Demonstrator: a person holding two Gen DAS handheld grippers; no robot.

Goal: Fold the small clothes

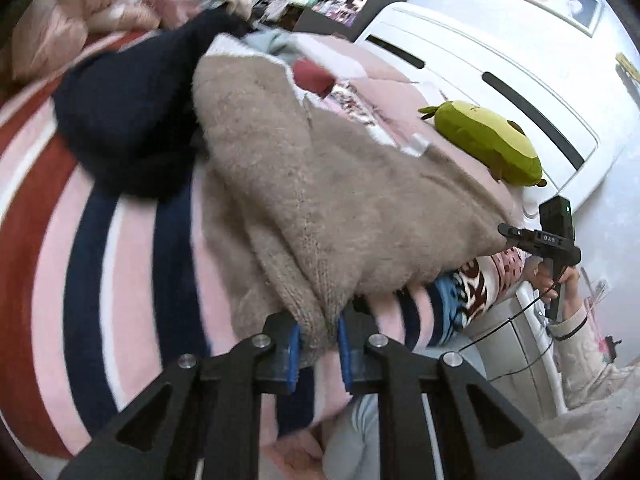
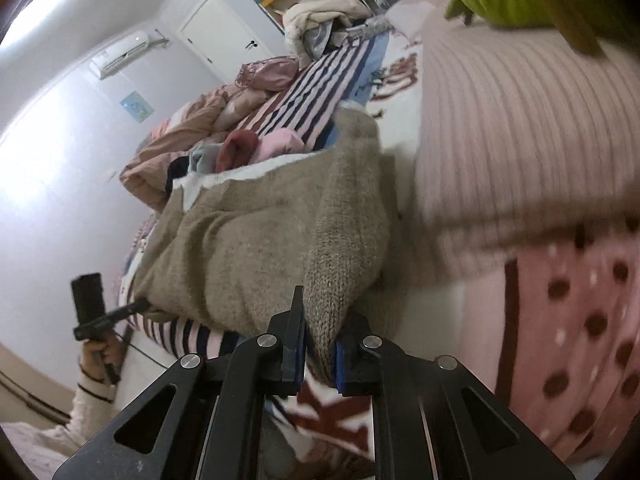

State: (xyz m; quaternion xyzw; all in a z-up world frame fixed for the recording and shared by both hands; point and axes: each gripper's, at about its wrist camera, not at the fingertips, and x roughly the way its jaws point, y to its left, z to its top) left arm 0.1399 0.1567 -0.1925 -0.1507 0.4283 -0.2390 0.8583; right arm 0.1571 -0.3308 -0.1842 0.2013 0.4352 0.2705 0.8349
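Note:
A beige knitted sweater is held up over the bed, stretched between both grippers. My left gripper is shut on one bunched edge of it. My right gripper is shut on another edge of the same sweater. The right gripper also shows in the left wrist view, pinching the sweater's far corner. The left gripper shows in the right wrist view at the sweater's far lower corner. The sweater hangs in loose folds between them.
A pink, navy and red striped blanket covers the bed. A dark navy garment lies behind the sweater, with more small clothes. A green avocado plush sits by the white headboard. A pink ribbed pillow is close right.

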